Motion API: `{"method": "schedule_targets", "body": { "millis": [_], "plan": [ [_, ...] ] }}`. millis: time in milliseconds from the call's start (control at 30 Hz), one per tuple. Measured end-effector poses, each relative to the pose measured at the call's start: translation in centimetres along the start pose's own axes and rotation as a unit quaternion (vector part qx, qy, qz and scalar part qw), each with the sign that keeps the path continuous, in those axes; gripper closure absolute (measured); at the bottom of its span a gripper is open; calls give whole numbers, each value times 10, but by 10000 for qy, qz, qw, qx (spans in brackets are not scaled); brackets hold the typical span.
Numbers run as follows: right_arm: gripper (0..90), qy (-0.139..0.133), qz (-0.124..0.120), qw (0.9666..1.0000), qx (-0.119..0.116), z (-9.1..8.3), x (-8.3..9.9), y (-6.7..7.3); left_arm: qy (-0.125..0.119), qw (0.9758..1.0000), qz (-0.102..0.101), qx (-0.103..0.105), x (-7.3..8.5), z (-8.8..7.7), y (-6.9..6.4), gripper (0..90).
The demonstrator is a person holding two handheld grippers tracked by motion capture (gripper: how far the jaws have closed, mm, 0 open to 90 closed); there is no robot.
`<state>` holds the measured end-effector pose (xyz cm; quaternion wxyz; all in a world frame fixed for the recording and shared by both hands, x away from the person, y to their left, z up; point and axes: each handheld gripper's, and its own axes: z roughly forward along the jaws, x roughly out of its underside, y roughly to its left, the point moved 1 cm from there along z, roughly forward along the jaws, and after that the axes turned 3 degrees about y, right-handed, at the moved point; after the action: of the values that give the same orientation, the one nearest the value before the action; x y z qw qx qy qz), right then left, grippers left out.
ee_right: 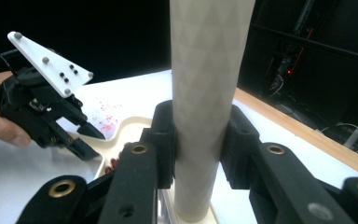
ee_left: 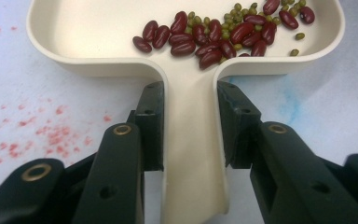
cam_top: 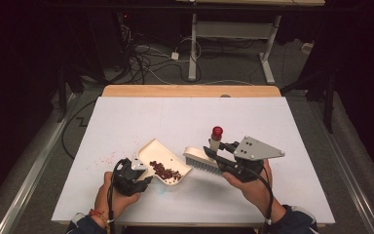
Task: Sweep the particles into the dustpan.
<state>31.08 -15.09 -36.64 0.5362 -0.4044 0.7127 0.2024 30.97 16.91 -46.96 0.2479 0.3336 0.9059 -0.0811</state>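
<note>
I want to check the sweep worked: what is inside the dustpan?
The dustpan holds a pile of red beans mixed with small green beans. Anything beneath the pile is covered.

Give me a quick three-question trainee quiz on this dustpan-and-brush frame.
1. What does the left hand-held gripper clamp?
2. True or false: the dustpan holds red beans and small green beans.
3. The right hand-held gripper is: A) open above the brush, B) shut on the brush handle, C) shut on the dustpan.

Key: 1. The dustpan handle. 2. True. 3. B.
</note>
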Motion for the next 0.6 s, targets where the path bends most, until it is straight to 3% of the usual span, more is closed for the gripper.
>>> {"method": "schedule_targets", "body": {
  "millis": [333, 467, 600],
  "plan": [
    [704, 182, 89, 9998, 81, -33, 13, -23, -19, 9999, -105, -65, 7, -3, 8, 639],
    [704, 318, 141, 9994, 35, -46, 21, -31, -40, 9998, -204, -69, 11, -3, 15, 639],
    [704, 491, 160, 9985, -160, -58, 32, -41, -36, 9993, -326, -176, 13, 1, 20, 639]
  ]
}}
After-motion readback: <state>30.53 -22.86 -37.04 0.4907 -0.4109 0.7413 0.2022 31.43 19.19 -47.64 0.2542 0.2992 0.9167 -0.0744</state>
